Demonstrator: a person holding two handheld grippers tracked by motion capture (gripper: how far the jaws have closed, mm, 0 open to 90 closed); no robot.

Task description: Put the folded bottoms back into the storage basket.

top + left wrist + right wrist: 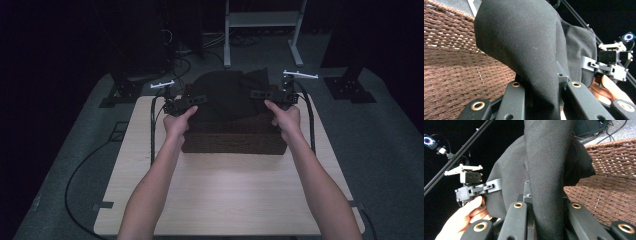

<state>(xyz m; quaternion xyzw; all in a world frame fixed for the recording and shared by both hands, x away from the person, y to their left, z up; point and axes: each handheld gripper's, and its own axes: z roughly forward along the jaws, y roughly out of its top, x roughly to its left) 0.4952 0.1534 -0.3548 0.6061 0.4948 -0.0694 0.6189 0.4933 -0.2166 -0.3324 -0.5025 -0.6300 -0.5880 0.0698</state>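
A black cloth [227,95] hangs bunched over a brown wicker basket [235,142] at the far side of the wooden table [225,190]. My left gripper [200,98] holds the cloth's left edge and my right gripper [256,93] its right edge, both above the basket's rim. In the left gripper view the cloth [524,37] drapes between the jaws of the left gripper [541,85], which is shut on it, with the basket's weave [454,62] behind. In the right gripper view the cloth [549,157] is likewise pinched by the right gripper [544,202], beside the basket [609,182].
The near half of the table is bare light wood. A white metal frame [262,20] stands on the floor behind the table. Black stand bases [350,87] and cables [75,175] lie on the grey floor around it.
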